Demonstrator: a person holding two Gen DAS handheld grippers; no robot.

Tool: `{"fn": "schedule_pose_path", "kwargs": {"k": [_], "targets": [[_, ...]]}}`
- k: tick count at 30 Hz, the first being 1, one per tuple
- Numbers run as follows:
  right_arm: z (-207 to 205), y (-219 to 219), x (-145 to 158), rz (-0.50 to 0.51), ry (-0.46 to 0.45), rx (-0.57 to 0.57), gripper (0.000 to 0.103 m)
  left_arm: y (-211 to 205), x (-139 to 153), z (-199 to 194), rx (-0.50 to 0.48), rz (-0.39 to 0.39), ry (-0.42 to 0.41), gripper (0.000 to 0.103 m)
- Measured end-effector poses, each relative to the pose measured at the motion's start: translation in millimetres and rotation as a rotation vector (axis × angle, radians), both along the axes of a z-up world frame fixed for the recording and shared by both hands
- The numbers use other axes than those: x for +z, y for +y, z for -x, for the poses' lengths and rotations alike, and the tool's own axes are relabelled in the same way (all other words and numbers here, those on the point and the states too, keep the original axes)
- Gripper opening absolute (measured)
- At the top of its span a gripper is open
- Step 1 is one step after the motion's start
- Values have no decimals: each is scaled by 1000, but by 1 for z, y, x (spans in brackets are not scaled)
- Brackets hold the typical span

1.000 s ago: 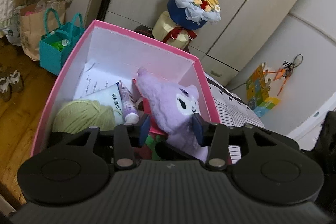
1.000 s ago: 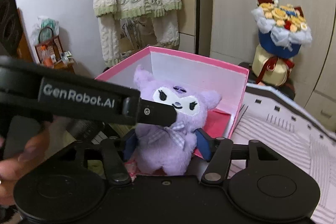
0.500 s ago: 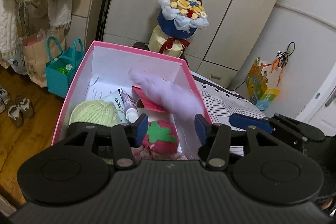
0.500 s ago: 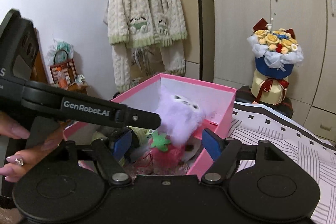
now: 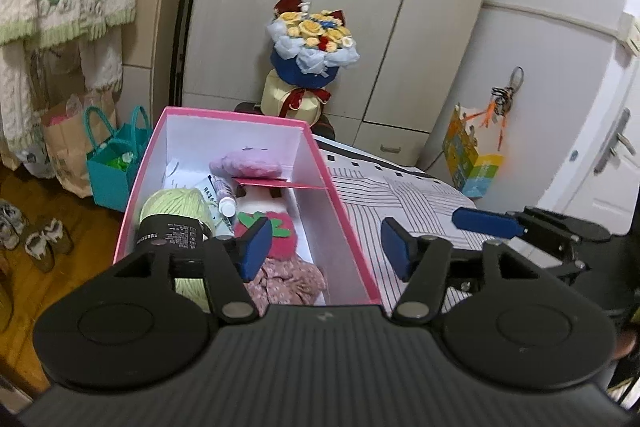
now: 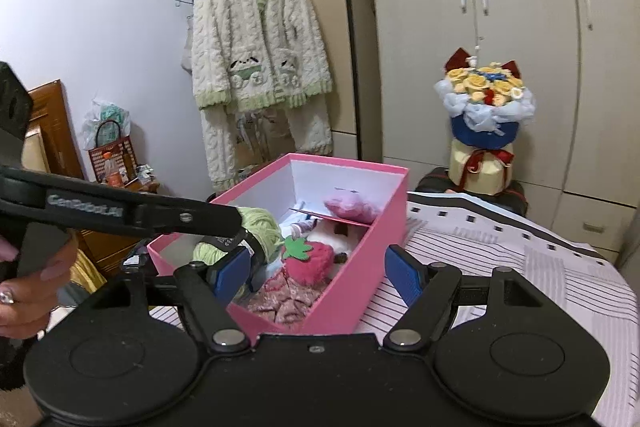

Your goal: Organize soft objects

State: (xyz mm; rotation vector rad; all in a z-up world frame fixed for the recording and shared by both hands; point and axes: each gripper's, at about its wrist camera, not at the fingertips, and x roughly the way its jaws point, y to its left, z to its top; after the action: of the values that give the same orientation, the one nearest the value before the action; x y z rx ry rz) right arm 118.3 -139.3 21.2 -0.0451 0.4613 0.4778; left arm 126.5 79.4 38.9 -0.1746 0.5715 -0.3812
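Note:
A pink box [image 5: 344,223] [image 6: 360,271] sits on a striped bed cover. The purple plush [image 5: 246,165] [image 6: 352,207] lies at its far end, behind a red divider. A strawberry plush [image 5: 280,231] [image 6: 308,257], a green yarn ball [image 5: 172,205] [image 6: 260,223] and a floral cloth [image 5: 292,281] [image 6: 284,301] fill the near part. My left gripper [image 5: 326,249] hovers back from the box's near right corner, jaws opening, nothing between them. My right gripper [image 6: 316,273] stands back from the box's near end, jaws opening and empty.
A flower bouquet [image 5: 312,43] stands by the wardrobe behind the box. A teal bag [image 5: 116,163] and shoes [image 5: 44,239] are on the wooden floor at left. A knitted cardigan [image 6: 256,39] hangs on a rack. A person's hand [image 6: 28,275] holds the left gripper.
The purple plush, held over the box by both grippers, has dropped into the box's far end. Both grippers have drawn back and up, and their jaws have widened.

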Motion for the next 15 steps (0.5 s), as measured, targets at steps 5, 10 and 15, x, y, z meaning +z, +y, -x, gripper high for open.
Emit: {"fn": "schedule_pose_path", "kwargs": {"k": [5,10,15], "targets": [[24,-13,11,12,-8,-35,83,-4,12,26,7,-57,-34,70],[47,-25,17,19,-33,-79,91,-8,18,50,6,-82,-81,89],[58,-42,17,3,-41,-188,98,-17,15,61,22,-110,-111,103]]}}
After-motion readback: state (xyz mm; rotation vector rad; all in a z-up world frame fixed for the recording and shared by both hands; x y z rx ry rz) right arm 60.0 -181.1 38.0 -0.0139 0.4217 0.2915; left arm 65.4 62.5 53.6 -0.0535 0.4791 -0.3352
